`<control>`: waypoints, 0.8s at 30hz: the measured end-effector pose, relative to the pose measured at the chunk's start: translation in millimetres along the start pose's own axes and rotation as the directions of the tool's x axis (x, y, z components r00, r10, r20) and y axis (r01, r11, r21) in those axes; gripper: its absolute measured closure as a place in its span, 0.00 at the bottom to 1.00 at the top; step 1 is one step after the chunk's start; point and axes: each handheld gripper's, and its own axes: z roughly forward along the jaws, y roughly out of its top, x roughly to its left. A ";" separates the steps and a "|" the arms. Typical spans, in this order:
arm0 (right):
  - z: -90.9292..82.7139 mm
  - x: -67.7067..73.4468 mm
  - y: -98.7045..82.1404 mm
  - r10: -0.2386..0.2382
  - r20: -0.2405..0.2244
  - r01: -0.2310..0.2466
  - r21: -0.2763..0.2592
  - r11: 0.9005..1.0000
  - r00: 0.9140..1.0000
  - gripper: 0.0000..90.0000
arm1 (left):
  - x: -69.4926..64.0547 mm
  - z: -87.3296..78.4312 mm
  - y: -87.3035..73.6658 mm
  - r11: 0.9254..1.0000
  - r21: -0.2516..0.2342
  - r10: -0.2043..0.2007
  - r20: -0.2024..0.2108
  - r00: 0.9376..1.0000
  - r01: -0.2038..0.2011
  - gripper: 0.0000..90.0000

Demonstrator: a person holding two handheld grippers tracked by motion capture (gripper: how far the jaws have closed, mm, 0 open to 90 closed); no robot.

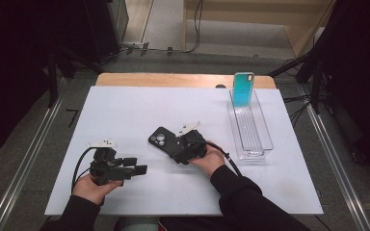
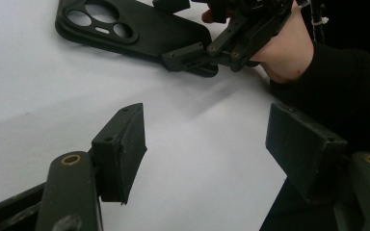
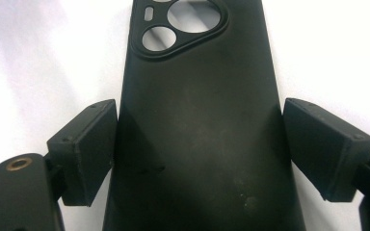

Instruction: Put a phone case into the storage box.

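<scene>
Right claw: your right gripper (image 1: 179,150) sits around the black phone case (image 1: 163,139). One pad (image 3: 87,149) touches the case edge; the other pad (image 3: 325,144) stands just off it, so I judge it is not squeezed yet.
Case: it lies flat on the white table (image 1: 125,110), camera holes pointing away from you, so both long sides are easy to pinch.
Left claw: your left gripper (image 1: 134,169) waits open and empty nearby, out of the way.
Tray: the clear tray (image 1: 265,139) holds a teal case (image 1: 244,88) standing up, likely where cases go.
</scene>
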 end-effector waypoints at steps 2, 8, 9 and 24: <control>-1.4 -1.5 0.3 0.019 -0.012 -0.019 -0.001 1.000 1.000 0.16 | -0.6 0.4 -0.1 1.000 0.000 0.008 -0.003 1.000 -0.008 0.34; -7.5 -3.2 1.7 0.030 -0.018 -0.030 -0.008 1.000 0.999 0.16 | -1.5 0.2 0.5 1.000 -0.017 -0.004 0.001 1.000 0.004 0.34; -9.1 -3.1 2.2 0.033 -0.020 -0.033 -0.014 0.999 0.999 0.16 | -1.7 -0.3 0.6 1.000 -0.020 0.002 -0.005 1.000 -0.002 0.34; -55.8 -1.8 5.4 0.101 -0.064 -0.107 -0.094 0.990 0.993 0.15 | -3.9 7.8 8.9 1.000 0.025 0.012 0.017 1.000 -0.013 0.29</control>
